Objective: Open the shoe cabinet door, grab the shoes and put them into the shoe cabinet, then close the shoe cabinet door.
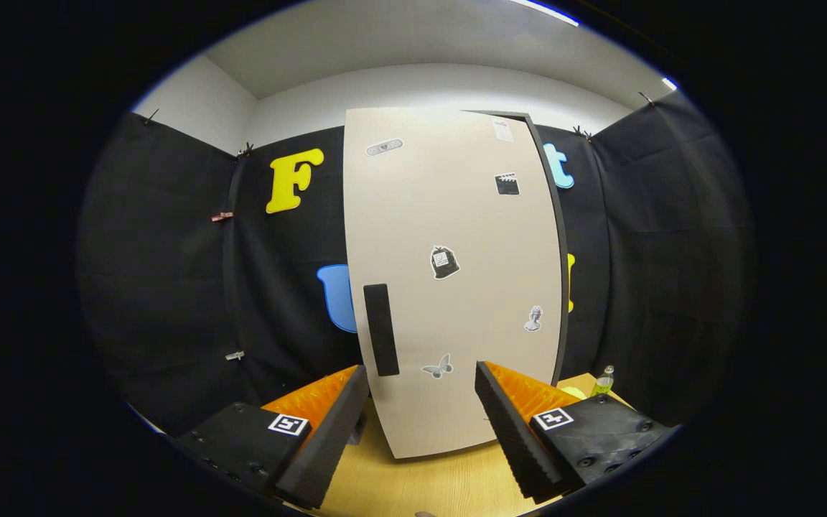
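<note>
A tall beige shoe cabinet door (449,273) with several small stickers stands upright straight ahead, beyond my fingers. A dark vertical handle (380,329) sits low on its left side, just above my left fingertip. A dark cabinet edge (555,237) shows along the door's right side. My gripper (421,391) is open, its two fingers spread wide apart with nothing between them, the door's lower part framed in the gap.
A light wooden table top (421,485) lies under the gripper and the cabinet. A small clear bottle with green liquid (604,380) stands to the right of the cabinet, beyond my right finger. Black cloth walls surround the booth.
</note>
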Demonstrator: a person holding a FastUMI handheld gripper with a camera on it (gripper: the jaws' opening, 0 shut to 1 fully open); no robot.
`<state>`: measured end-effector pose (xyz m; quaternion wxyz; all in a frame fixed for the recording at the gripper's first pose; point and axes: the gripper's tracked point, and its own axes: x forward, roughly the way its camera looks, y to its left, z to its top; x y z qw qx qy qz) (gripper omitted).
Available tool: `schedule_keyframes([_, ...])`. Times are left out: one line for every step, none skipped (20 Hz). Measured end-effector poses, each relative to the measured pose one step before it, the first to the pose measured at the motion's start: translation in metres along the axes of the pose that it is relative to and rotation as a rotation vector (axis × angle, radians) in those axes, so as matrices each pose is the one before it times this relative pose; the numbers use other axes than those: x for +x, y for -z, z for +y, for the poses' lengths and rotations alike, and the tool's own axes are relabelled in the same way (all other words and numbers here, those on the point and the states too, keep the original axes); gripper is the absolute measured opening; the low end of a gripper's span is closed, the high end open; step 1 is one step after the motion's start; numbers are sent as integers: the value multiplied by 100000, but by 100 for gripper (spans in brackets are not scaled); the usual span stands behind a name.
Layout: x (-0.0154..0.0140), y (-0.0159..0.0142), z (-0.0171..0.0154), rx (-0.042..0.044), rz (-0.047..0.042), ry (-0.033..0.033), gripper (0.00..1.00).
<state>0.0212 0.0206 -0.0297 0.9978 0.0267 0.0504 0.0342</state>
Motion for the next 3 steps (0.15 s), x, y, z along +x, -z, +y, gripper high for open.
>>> schedule_keyframes([107, -40, -17, 164, 357, 119, 97])
schedule_keyframes([186, 43, 27, -321, 564, 198, 97])
schedule_keyframes([56, 161, -80, -688, 517, 503, 97])
